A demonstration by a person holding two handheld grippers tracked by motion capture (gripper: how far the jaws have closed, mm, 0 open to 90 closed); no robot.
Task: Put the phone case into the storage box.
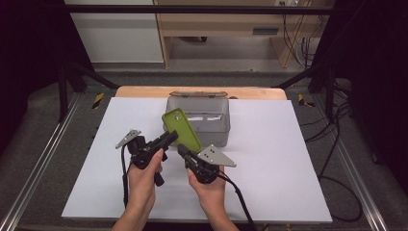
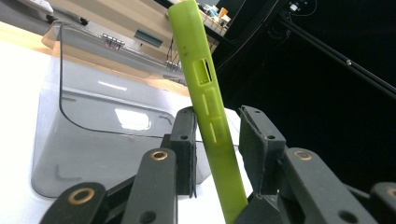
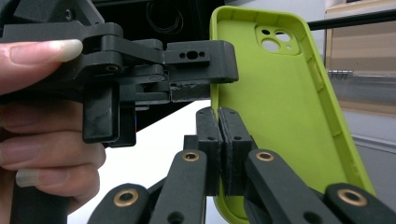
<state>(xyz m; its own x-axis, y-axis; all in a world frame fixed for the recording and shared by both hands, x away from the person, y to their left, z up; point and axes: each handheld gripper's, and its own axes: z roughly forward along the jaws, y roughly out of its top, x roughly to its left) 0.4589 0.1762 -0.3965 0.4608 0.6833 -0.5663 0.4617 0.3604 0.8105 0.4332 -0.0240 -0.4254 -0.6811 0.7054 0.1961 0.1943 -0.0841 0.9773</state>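
A lime-green phone case (image 1: 180, 127) is held tilted in the air in front of a grey translucent box (image 1: 219, 137). My right gripper (image 1: 182, 150) is shut on the case's lower edge; in the right gripper view its pads (image 3: 219, 114) pinch the rim of the case (image 3: 280, 116), whose hollow inside faces the camera. My left gripper (image 1: 171, 137) reaches in from the left and straddles the case's side edge. In the left gripper view the case (image 2: 205, 93) stands edge-on between the jaws (image 2: 217, 116): the left pad (image 2: 186, 140) lies against it and the right pad (image 2: 254, 140) stands a little apart.
The grey box (image 2: 93, 140) sits at the back middle of the white table sheet (image 1: 269, 168), its lid (image 1: 197, 94) lying behind it. Dark frame rails run along both sides. A hand (image 3: 42, 140) grips the left gripper (image 3: 196, 70) close by.
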